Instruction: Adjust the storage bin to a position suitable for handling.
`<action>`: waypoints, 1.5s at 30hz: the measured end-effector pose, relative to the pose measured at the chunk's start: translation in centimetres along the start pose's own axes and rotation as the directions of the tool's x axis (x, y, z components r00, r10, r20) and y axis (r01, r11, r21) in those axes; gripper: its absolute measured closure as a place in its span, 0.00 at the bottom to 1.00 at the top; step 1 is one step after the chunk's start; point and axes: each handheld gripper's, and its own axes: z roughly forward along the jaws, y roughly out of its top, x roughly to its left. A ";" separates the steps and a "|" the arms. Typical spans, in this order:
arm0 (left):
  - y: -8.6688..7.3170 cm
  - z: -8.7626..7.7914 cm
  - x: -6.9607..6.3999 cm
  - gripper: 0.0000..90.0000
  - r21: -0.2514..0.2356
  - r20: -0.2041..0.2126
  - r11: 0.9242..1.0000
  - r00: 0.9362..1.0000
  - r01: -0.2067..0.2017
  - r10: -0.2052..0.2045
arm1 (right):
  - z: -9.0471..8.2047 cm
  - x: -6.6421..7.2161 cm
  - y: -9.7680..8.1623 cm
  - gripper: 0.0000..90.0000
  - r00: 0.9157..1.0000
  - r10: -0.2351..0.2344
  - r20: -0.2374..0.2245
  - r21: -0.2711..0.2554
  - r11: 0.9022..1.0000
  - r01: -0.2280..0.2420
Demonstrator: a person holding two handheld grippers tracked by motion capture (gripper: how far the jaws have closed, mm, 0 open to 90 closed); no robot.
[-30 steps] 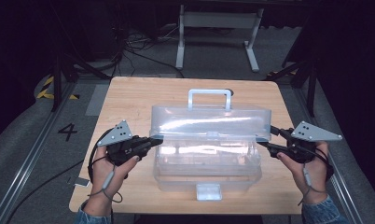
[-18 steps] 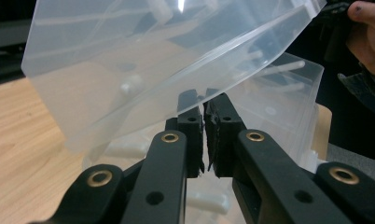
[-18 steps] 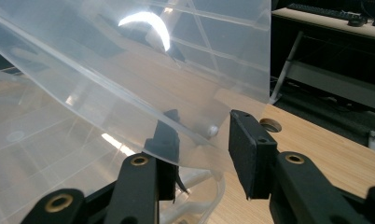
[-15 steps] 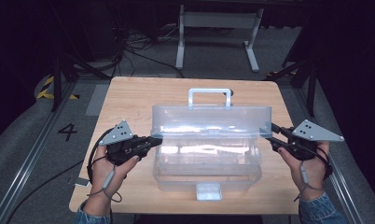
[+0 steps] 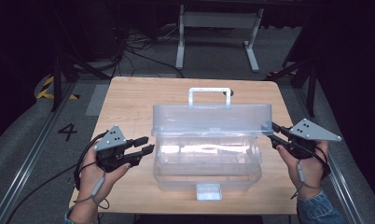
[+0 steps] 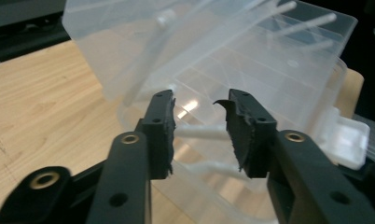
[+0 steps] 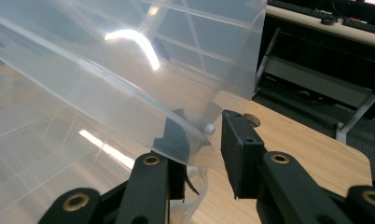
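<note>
Left gripper (image 5: 147,145), lower left: jaws just opened, apart, empty. Clear box (image 5: 206,158) sits centre, lid (image 5: 211,119) raised. Right gripper (image 5: 273,133), jaws just closing, straddles lid's corner; thin grip may slip, dropping lid.

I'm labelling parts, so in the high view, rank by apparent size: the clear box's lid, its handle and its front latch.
1. lid
2. handle
3. front latch, though it lies nearer the camera, so handle versus latch is unsure.

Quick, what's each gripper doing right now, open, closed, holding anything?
Left gripper: open, jaws just opening, nothing between them, beside the clear box.
Right gripper: jaws just closing around the lid edge; whether the pads press cannot be told.
</note>
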 end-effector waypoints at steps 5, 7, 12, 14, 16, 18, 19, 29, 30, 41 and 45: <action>-0.9 -0.2 -1.0 0.58 0.064 0.074 0.995 0.995 -0.071 0.066 | 0.0 -0.2 0.1 0.80 1.000 0.014 -0.010 0.002 1.000 -0.014; -1.3 -0.1 -1.3 0.58 0.086 0.093 0.993 0.993 -0.078 0.070 | 0.0 -0.2 0.1 0.80 1.000 0.016 -0.012 0.003 1.000 -0.016; -2.1 0.4 -1.6 0.57 0.124 0.142 0.987 0.986 -0.102 0.084 | 0.2 -0.3 0.4 0.80 0.999 0.032 -0.011 0.013 0.999 -0.032; -2.2 0.6 -1.7 0.57 0.127 0.156 0.987 0.985 -0.097 0.077 | 0.2 -0.5 0.5 0.80 0.999 0.038 -0.011 0.015 0.999 -0.038; -2.4 0.9 -1.7 0.56 0.136 0.170 0.985 0.982 -0.104 0.080 | 0.4 -0.6 0.7 0.81 0.999 0.047 -0.011 0.012 0.999 -0.047; -2.5 1.2 -1.7 0.56 0.142 0.181 0.984 0.980 -0.106 0.079 | 0.6 -0.8 0.9 0.81 0.998 0.056 -0.007 0.002 0.998 -0.056; -2.6 1.3 -1.8 0.56 0.145 0.185 0.985 0.980 -0.098 0.070 | 0.7 -0.9 1.0 0.81 0.998 0.056 -0.005 -0.001 0.998 -0.056; -3.0 2.1 -1.9 0.55 0.168 0.217 0.981 0.974 -0.098 0.060 | 1.5 -1.4 2.0 0.84 0.997 0.070 0.035 -0.014 0.997 -0.070; -3.1 2.2 -1.8 0.54 0.172 0.217 0.981 0.975 -0.093 0.055 | 1.6 -1.4 2.1 0.84 0.996 0.077 0.035 -0.015 0.997 -0.076; -3.4 2.8 -2.3 0.53 0.213 0.250 0.970 0.966 -0.114 0.059 | 2.8 -2.5 2.9 0.85 0.991 0.129 0.029 -0.013 0.992 -0.129; -3.4 3.4 -2.6 0.53 0.231 0.263 0.963 0.962 -0.137 0.074 | 3.1 -2.7 3.2 0.86 0.989 0.149 0.017 -0.016 0.989 -0.149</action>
